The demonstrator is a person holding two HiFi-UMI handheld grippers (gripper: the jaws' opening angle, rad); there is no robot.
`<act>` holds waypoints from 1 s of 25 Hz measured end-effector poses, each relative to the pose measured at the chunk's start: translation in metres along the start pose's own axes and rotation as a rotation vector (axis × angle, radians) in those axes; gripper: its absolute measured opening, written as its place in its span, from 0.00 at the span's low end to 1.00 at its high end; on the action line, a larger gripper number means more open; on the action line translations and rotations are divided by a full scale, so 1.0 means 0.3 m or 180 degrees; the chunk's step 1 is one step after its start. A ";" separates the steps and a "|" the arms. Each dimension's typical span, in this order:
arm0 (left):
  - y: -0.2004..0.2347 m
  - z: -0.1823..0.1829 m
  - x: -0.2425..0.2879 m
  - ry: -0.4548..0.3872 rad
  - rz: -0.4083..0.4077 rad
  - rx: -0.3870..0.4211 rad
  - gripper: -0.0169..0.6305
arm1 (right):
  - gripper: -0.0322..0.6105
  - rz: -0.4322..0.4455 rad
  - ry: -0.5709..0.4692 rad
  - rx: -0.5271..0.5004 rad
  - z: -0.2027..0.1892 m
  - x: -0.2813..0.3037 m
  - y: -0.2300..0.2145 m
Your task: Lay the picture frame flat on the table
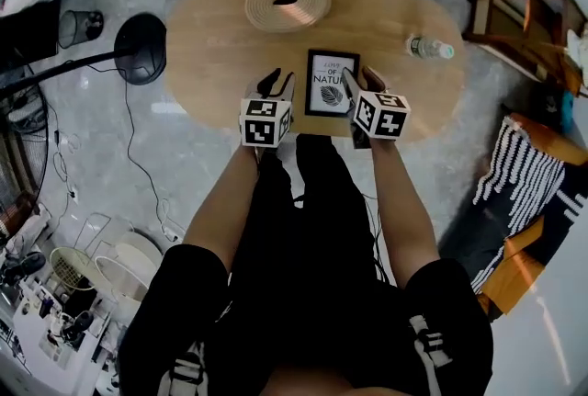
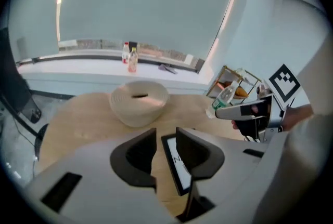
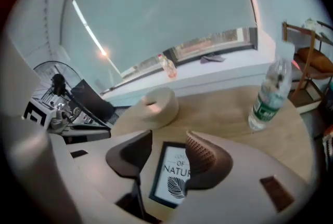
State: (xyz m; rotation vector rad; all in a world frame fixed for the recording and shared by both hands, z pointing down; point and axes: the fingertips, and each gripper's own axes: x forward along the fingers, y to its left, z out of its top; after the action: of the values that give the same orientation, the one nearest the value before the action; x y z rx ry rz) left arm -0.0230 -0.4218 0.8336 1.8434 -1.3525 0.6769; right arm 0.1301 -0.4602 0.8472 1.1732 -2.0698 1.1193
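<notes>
Head view: where is the picture frame (image 1: 332,83) lying?
– It is lying flat on the oval wooden table (image 1: 211,45), between both grippers.
Are they gripping it?
– No. The left gripper (image 2: 165,137) and the right gripper (image 3: 169,153) are hovering above it, jaws apart, holding nothing.

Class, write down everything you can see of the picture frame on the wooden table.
The picture frame is a slim black rectangle around a white print with dark lettering, partly "OF NATUR", above a dark leaf drawing. It lies flat, face up, on the wooden table near the person's edge. Only the table seems to touch it: the left gripper and right gripper hang open on either side, and the frame shows on the table through each gap.
</notes>
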 end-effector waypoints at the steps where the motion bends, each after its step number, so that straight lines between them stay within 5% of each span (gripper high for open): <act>1: -0.010 0.061 -0.089 -0.0153 0.0009 0.0034 0.23 | 0.38 0.0039 -0.0158 -0.0090 0.049 -0.079 0.063; 9: -0.042 0.610 -0.836 -0.1664 0.0258 0.0569 0.18 | 0.34 -0.0036 -0.1761 -0.0905 0.560 -0.705 0.581; 14: -0.033 0.737 -1.368 -0.2253 0.0457 0.0645 0.12 | 0.19 -0.0168 -0.2352 -0.1193 0.648 -1.069 0.919; 16: -0.037 0.761 -1.525 -0.2347 0.0492 0.0652 0.07 | 0.08 -0.0181 -0.2561 -0.1198 0.677 -1.187 1.014; 25: 0.025 0.726 -1.892 -0.2492 0.0812 0.0653 0.07 | 0.07 -0.0002 -0.2974 -0.1356 0.665 -1.435 1.315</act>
State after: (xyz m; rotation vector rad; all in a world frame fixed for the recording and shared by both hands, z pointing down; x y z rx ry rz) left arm -0.2056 -0.2802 0.2712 2.2359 -2.1035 0.2026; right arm -0.0027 -0.3221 0.2606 1.6308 -2.7586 0.0340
